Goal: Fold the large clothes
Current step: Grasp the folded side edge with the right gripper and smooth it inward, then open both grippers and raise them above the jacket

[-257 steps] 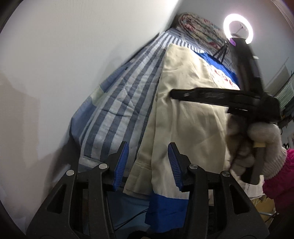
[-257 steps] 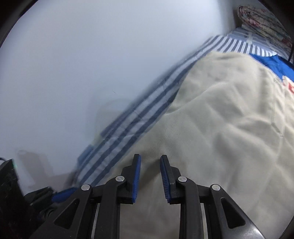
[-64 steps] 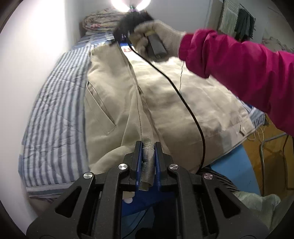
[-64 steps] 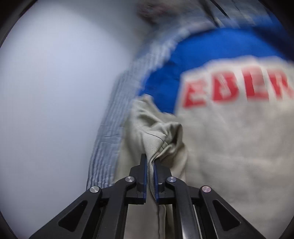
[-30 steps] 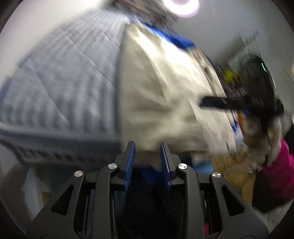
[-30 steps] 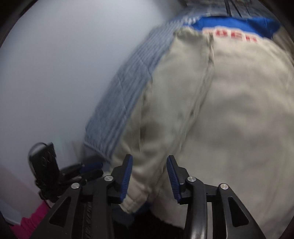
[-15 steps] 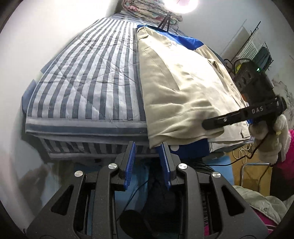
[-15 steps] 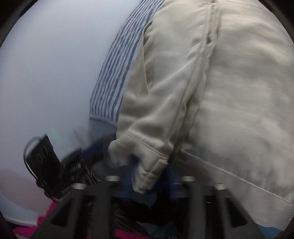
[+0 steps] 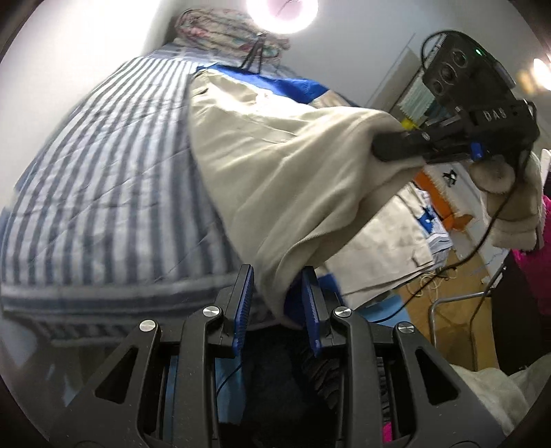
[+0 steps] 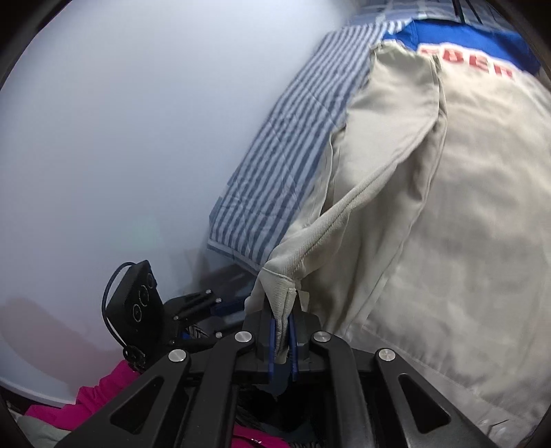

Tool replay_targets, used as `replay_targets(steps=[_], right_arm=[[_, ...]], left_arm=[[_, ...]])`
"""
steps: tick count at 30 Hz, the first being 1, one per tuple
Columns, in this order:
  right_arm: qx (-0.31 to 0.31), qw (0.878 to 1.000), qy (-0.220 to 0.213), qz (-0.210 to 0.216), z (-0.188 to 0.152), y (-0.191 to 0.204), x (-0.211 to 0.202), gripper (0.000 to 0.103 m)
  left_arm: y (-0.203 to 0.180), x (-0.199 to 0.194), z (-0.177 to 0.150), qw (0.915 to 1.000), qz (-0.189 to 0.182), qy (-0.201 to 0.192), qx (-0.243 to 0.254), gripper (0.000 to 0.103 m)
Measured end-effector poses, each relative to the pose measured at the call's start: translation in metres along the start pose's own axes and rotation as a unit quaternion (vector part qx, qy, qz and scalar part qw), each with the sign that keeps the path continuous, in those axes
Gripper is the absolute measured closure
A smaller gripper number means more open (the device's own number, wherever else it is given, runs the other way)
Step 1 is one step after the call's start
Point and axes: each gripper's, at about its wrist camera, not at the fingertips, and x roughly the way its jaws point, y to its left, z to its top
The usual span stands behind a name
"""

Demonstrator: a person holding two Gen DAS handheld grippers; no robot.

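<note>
A beige jacket [image 9: 275, 172] with a blue yoke and red letters lies on the striped bed [image 9: 103, 189]. In the right wrist view my right gripper [image 10: 282, 341] is shut on the jacket's [image 10: 465, 206] near left corner, which it holds up in a taut ridge. The left wrist view shows the right gripper [image 9: 378, 151] in a gloved hand [image 9: 516, 213], with the cloth draped from it. My left gripper [image 9: 277, 310] has its pads apart. The hanging hem drops between them, close to the right pad, unpinched. The left gripper [image 10: 234, 305] sits low beside the bed's end [image 10: 292, 155].
A white wall [image 10: 137, 138] runs along the bed's left side. A ring light [image 9: 282, 13] and a folded floral quilt [image 9: 213, 31] stand at the head. To the right are a metal frame [image 9: 454, 310], cables and clutter. A pink sleeve [image 10: 103, 396] is below.
The right gripper has closed on the jacket's corner and raised it off the bed. The left gripper has come up under the hanging hem.
</note>
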Motion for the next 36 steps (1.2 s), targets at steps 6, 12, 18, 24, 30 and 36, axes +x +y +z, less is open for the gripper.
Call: replay_targets(steps=[6,12,18,24,30,36], right_arm=[[0.005,1.0,-0.017,-0.009,0.009,-0.004,-0.021,0.099],[0.027,0.999,-0.023,-0.003,0.001,-0.012,-0.024,0.099],[0.077,0.996,-0.006,0.04,-0.013,-0.028,-0.005,0.099],[0.12,0.991,0.051,0.022,-0.051,-0.053,0.067,0.099],[0.087,0.994,0.067,-0.006,-0.06,-0.047,0.103,0.094],[-0.002,0.996,0.019,-0.083,-0.062,-0.018,0.059,0.074]], left_arm=[[-0.023,0.017,0.014,0.9993,-0.024,-0.001,0.028,0.076],[-0.044,0.013,0.006,0.9977,-0.017,-0.009,0.064,0.101],[-0.041,-0.004,-0.02,0.9918,0.069,0.024,0.105,0.101],[-0.003,-0.041,-0.01,0.9925,0.112,-0.009,0.048,0.101],[-0.002,-0.015,0.02,0.9934,0.104,-0.015,0.046,0.101],[-0.014,0.042,0.022,0.9925,0.104,0.019,0.061,0.101]])
